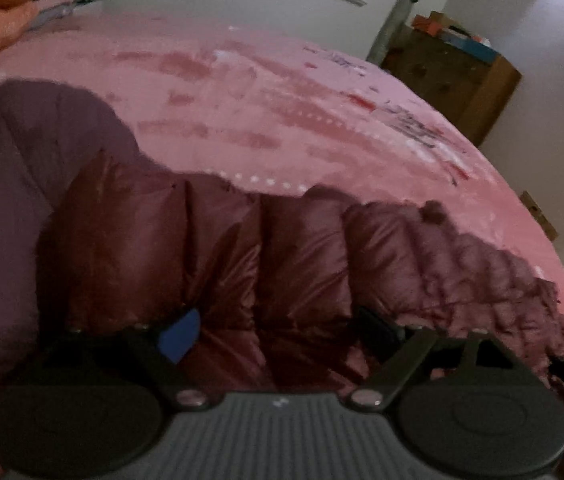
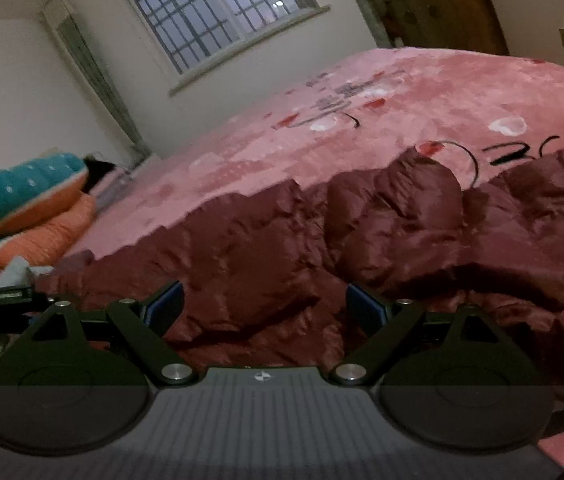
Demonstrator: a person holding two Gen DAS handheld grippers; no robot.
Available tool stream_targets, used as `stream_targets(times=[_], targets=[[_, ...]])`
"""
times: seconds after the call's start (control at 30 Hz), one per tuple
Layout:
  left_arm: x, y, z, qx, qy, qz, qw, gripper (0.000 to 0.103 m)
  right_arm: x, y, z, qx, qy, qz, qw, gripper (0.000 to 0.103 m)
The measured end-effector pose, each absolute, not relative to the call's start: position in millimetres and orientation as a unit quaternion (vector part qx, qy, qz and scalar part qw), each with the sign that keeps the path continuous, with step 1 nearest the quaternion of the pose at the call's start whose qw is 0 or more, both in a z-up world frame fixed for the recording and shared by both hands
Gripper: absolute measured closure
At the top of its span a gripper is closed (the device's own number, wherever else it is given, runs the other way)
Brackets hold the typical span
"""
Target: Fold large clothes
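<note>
jacket: we see a dark red puffer jacket (image 1: 282, 264) spread on the pink bed (image 1: 282, 92), its long axis running across both views.
left gripper (image 1: 278, 332): jaws wide open, holding nothing, padding bulging between them.
right gripper (image 2: 264, 308): jaws open, empty, just above the cloth.
nearer hand: we judge the left one closer to the fabric.

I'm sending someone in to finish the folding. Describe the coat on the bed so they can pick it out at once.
Start at the big bed with the pink blanket under the barred window. On its near edge lies the coat, spread in front of both grippers. It is dark maroon, shiny and quilted in puffy bands, unlike the orange and teal bedding piled at the bed's far end.
</note>
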State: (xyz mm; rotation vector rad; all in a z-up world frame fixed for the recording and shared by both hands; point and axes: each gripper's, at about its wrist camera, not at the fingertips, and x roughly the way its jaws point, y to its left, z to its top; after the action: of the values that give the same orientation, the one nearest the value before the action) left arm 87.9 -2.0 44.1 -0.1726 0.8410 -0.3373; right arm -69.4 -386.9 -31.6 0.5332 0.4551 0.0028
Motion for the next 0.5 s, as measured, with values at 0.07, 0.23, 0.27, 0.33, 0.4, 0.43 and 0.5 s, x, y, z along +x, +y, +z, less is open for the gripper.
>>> stream_targets(times=[0.07, 0.23, 0.27, 0.33, 0.4, 0.43, 0.5], targets=[[91.8, -8.1, 32.4, -0.07, 0.405, -0.164, 0.897, 0.017, -67.1, -388.3, -33.5, 0.263, 0.228, -0.005, 0.937, 0.0], [87.0, -11.3, 28.4, -0.051, 0.393, -0.161, 0.904, 0.018, -64.1, -385.4, -35.8, 0.26, 0.237, -0.012, 0.936, 0.0], [81.7, -9.2, 35.9, -0.055, 0.388, -0.161, 0.906, 0.019, -63.8, -384.8, -35.7, 0.258, 0.238, -0.012, 0.936, 0.0], [63.1, -1.3, 58.3, -0.06, 0.365, -0.172, 0.913, 0.021, -64.1, -383.5, -33.7, 0.256, 0.237, -0.008, 0.937, 0.0], [40.1, 10.2, 83.1, -0.058, 0.337, -0.175, 0.923, 0.021, -67.3, -382.2, -32.0, 0.256, 0.233, -0.002, 0.938, 0.0], [26.6, 17.5, 96.5, -0.058, 0.325, -0.173, 0.928, 0.02, -67.3, -381.4, -31.6, 0.255, 0.23, 0.0, 0.939, 0.0], [-2.5, 34.6, 118.1, -0.064, 0.308, -0.17, 0.934, 0.018, -70.8, -380.8, -29.1, 0.255, 0.224, 0.005, 0.941, 0.0]])
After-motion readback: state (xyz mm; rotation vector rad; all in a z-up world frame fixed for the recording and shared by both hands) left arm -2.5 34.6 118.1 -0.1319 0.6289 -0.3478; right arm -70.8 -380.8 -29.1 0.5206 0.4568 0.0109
